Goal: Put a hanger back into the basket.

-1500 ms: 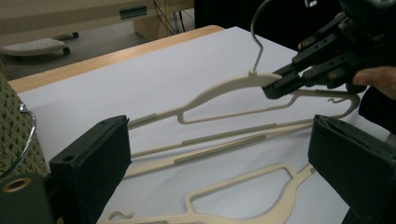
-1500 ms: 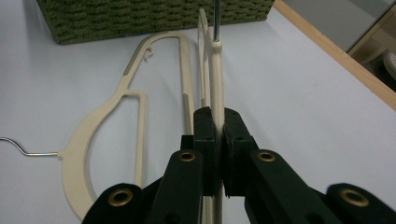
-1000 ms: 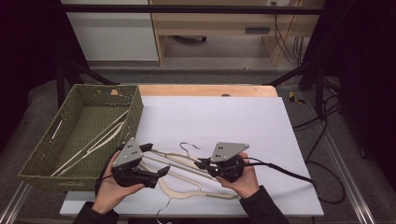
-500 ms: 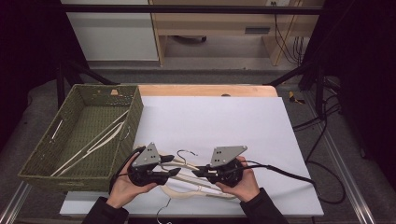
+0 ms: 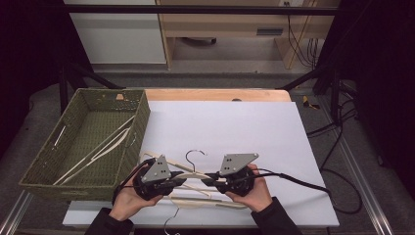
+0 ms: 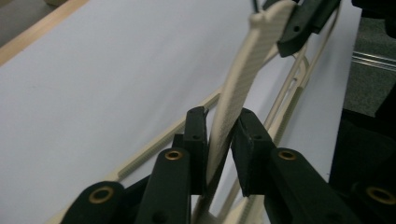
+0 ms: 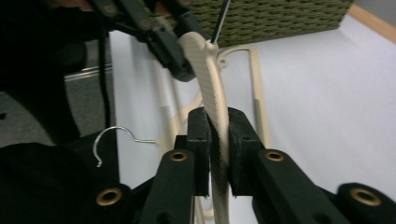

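A cream plastic hanger (image 5: pixel 195 174) with a metal hook (image 5: pixel 192 155) hangs just above the white table top (image 5: pixel 235 132), near its front edge. My right gripper (image 5: pixel 211 180) is shut on one arm of it; the arm is pinched flat between the pads (image 7: pixel 218 116). My left gripper (image 5: pixel 177 181) comes from the left. Its jaws are closed around the other arm of the cream hanger (image 6: pixel 229 112), which runs slanted between them (image 6: pixel 222 116). The two grippers face each other, a short way apart.
A second cream hanger (image 5: pixel 208 200) lies flat on the table under the held one, its hook (image 5: pixel 171 223) over the front edge. A green woven basket (image 5: pixel 142 117) with more hangers (image 5: pixel 98 149) stands at the left. Cables trail right.
My left gripper has moved right from beside the basket to the hanger and closed around its arm. The right gripper has kept its hold and hardly moved.
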### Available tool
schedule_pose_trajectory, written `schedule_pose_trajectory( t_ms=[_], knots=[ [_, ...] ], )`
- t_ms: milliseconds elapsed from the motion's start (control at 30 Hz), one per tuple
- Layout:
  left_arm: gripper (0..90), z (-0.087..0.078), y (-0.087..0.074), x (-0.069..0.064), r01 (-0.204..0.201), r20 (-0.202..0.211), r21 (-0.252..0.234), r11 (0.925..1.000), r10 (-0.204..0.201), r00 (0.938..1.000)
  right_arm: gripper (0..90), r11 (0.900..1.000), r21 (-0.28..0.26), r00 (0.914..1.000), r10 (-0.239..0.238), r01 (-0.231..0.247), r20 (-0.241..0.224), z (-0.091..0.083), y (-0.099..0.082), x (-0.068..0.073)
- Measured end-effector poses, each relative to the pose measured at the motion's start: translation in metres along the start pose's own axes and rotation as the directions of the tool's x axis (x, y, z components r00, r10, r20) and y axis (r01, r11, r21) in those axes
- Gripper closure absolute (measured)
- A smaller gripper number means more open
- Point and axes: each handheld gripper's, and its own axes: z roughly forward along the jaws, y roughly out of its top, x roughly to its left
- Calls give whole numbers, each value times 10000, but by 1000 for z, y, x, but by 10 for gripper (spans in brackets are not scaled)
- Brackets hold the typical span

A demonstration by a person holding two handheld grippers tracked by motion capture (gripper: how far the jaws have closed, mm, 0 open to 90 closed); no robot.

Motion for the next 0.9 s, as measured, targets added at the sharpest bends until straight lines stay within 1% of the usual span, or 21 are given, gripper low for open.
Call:
schedule_pose_trajectory(
  t_ms=[100,133,233,333,367,400,433,467,567,633,667,700,733,767,833,867,900],
  knots=[
    [787,0,1,-3,80,6,29,10000,-80,10000,776,10000,31,9999,-34,34,156,-1,0,-1],
    [793,0,1,-4,73,71,42,10000,-74,9999,764,10000,30,9998,-25,24,206,-1,0,-1],
    [815,1,2,-7,228,267,98,9997,-230,9994,719,9999,75,9994,89,-91,346,-1,-1,-3],
    [834,2,3,-10,346,551,123,9993,-352,9979,679,9998,186,9990,93,-102,438,-1,-1,-4],
    [841,2,3,-10,346,551,123,9993,-352,9979,661,9997,210,9986,90,-101,514,-1,-1,-4],
    [849,3,3,-12,359,681,129,9993,-367,9970,638,9996,231,9983,132,-145,565,-1,-2,-4],
    [853,3,4,-13,436,786,102,9990,-443,9959,622,9996,209,9982,180,-192,579,-1,-2,-4],
    [859,3,4,-14,405,797,87,9991,-411,9960,604,9997,156,9979,174,-184,621,-1,-2,-4],
    [863,1,6,-17,459,704,85,9989,-464,9964,548,9994,95,9973,329,-336,664,-2,-2,-4],
    [864,-1,6,-17,492,572,60,9988,-494,9971,483,9991,16,9961,429,-432,768,-5,-1,-4],
    [863,-3,5,-17,564,481,9,9984,-564,9972,446,9983,-7,9962,586,-587,639,-7,-1,-6],
    [864,-4,5,-16,647,435,-42,9979,-645,9970,436,9971,-137,9959,750,-744,507,-9,0,-7],
    [864,-6,4,-15,723,355,-122,9973,-719,9968,437,9958,-382,9954,852,-836,437,-13,-1,-8],
    [864,-8,4,-14,803,280,-188,9966,-798,9964,408,9942,-587,9950,921,-898,389,-16,-2,-9],
    [864,-13,4,-11,933,12,-302,9952,-933,9956,366,9901,-902,9923,1127,-1077,520,-22,-4,-11],
    [864,-15,3,-10,989,-91,-350,9945,-992,9950,315,9877,-1040,9899,1243,-1169,684,-26,-5,-13],
    [864,-17,3,-9,1092,-178,-382,9933,-1100,9938,303,9857,-1127,9876,1348,-1255,799,-28,-6,-13]
  ],
)
